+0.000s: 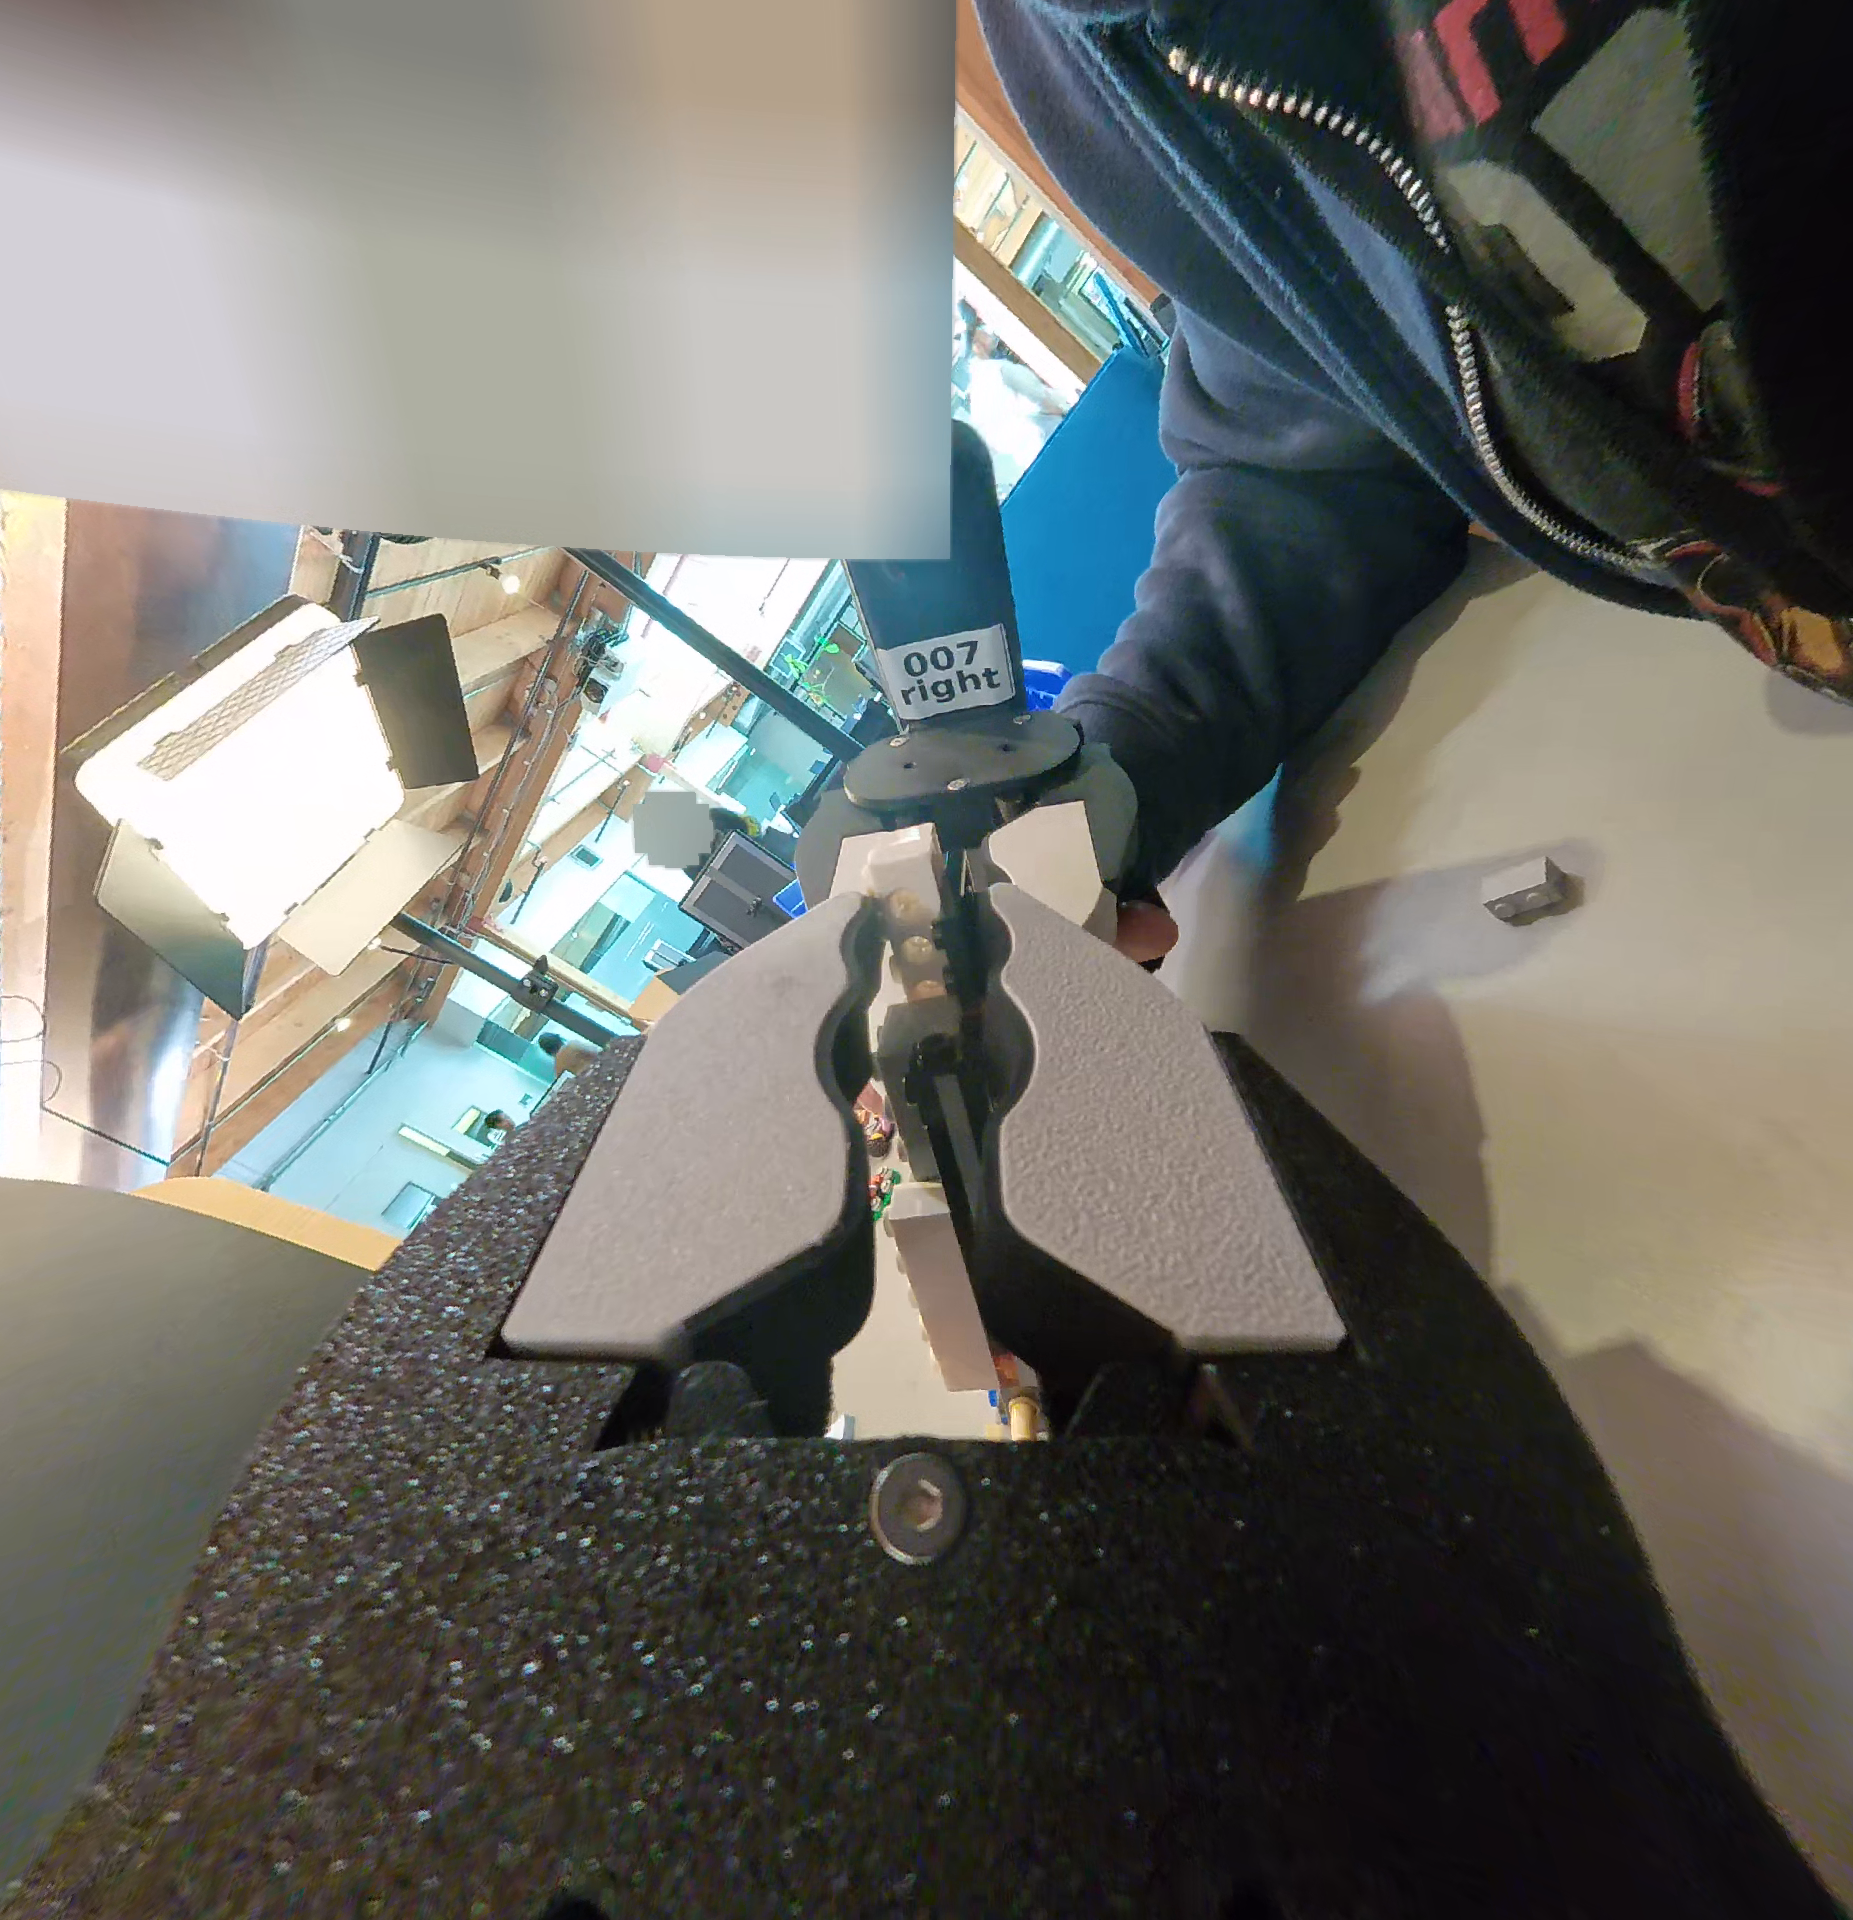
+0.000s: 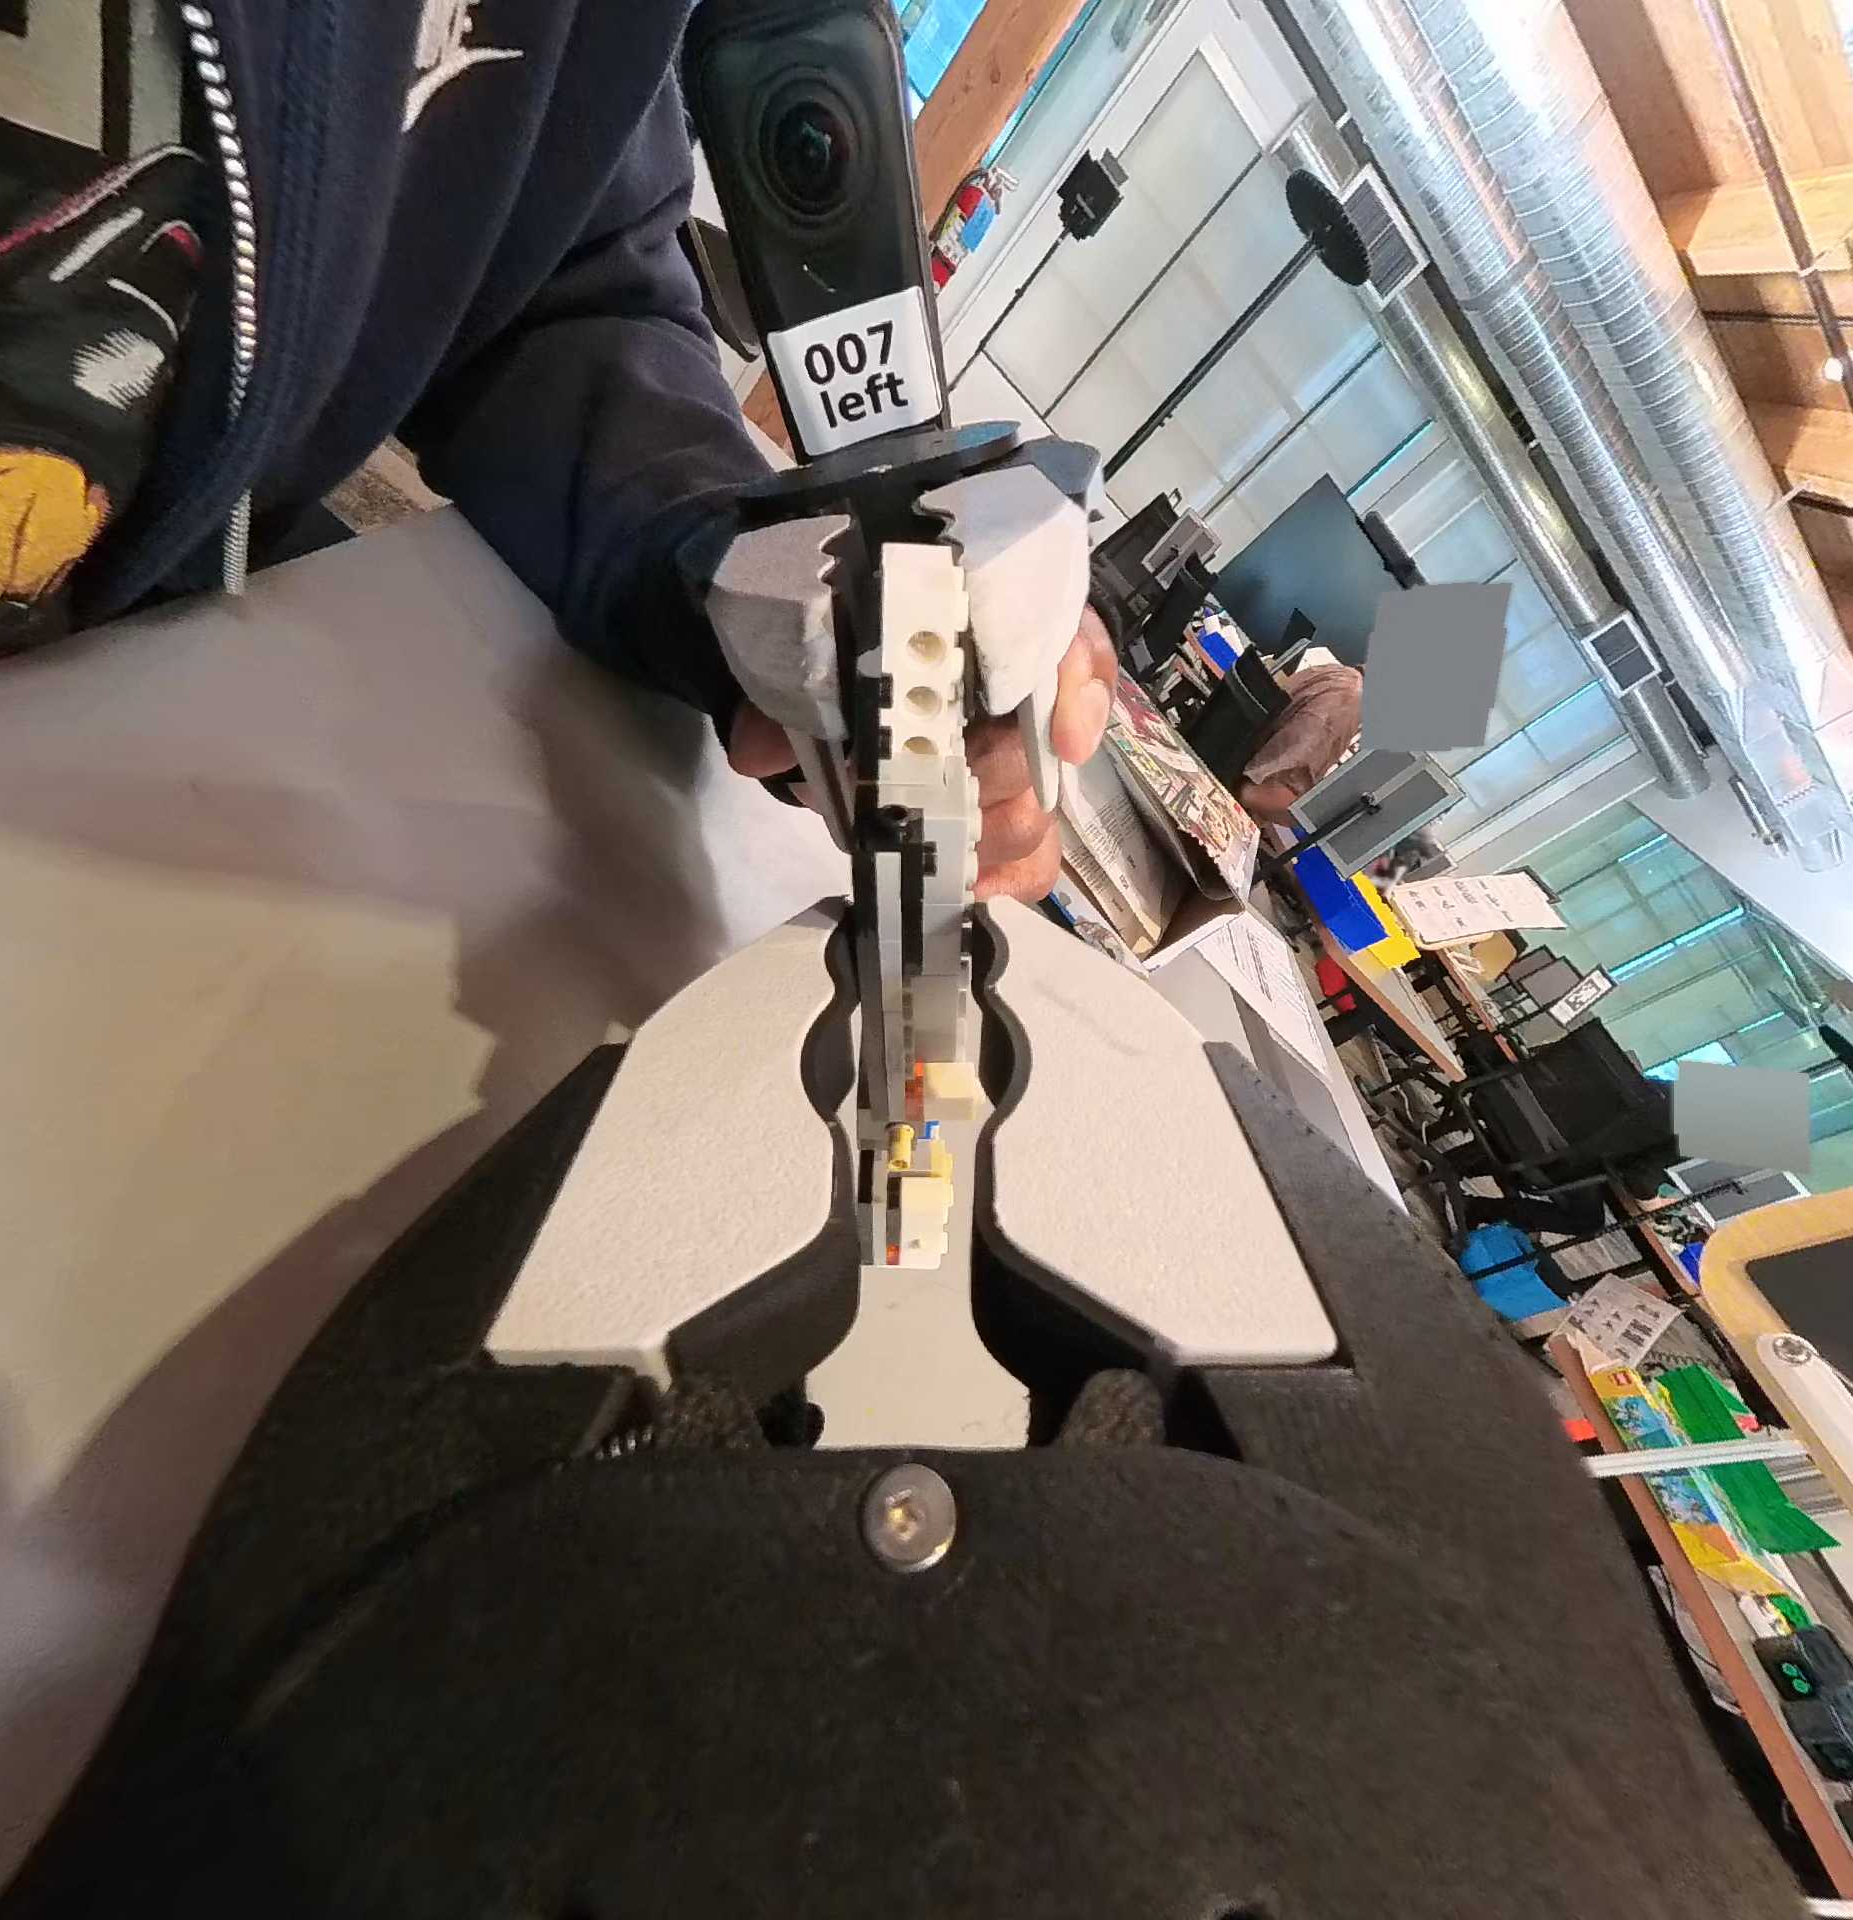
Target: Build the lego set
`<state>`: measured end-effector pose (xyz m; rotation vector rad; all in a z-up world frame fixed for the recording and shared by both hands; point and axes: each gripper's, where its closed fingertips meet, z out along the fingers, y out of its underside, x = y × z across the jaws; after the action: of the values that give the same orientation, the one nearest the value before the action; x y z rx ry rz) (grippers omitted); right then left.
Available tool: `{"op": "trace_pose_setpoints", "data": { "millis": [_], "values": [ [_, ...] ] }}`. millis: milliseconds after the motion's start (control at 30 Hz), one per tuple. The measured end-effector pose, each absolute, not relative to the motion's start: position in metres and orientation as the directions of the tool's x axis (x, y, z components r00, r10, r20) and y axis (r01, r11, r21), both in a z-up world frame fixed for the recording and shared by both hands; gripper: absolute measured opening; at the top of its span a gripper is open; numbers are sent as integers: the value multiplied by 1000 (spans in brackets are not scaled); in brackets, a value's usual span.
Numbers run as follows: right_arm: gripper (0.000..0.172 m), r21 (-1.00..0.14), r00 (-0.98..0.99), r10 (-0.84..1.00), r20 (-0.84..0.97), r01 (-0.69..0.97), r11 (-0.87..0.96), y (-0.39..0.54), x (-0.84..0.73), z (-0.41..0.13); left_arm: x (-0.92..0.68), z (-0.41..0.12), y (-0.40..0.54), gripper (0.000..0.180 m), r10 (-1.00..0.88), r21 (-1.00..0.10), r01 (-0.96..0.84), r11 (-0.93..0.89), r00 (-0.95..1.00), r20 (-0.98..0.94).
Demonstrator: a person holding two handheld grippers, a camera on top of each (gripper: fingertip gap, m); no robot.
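Between your two tongs, at twelve o'clock in both views, the grey-and-white brick assembly (image 2: 917,883) is gripped at each end: left tongs (image 1: 937,935) and right tongs (image 2: 911,935) both press on it, above the table (image 1: 1524,1091). One loose grey brick (image 1: 1532,894) lies at two o'clock.

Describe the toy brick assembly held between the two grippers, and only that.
The brick assembly is a long, narrow stack of plastic studded bricks: white and light grey, with a black strip down one side and small cream, orange and yellow bits at the near end. It is lifted off the pale table, spanning the two facing grippers. The right gripper clamps one end and the left gripper the other, pads against its sides.
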<state>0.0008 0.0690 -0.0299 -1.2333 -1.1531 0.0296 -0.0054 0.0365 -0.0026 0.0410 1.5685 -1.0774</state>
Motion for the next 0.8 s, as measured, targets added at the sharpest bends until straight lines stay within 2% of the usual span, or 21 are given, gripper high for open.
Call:
{"op": "trace_pose_setpoints", "data": {
  "millis": [133, 367, 533, 800],
  "values": [
    [20, -736, 482, 568, 667, 545, 401, 70, 2, -31, -4, -4, 37, 17, -513, -599, 553, 579, -324, -795],
    [34, -755, 551, 527, 647, 562, 339, 80, 20, -34, -1, -2, 46, 17, -557, -633, 532, 562, -322, -766],
    [35, -820, 636, 530, 561, 516, 249, 90, 33, -37, 3, 13, 69, 16, -698, -760, 507, 407, -364, -617],
    [37, -915, 706, 601, 374, 388, 114, 102, 32, -30, 9, 25, 99, 16, -793, -887, 444, 126, -492, -359]
  ]
}}
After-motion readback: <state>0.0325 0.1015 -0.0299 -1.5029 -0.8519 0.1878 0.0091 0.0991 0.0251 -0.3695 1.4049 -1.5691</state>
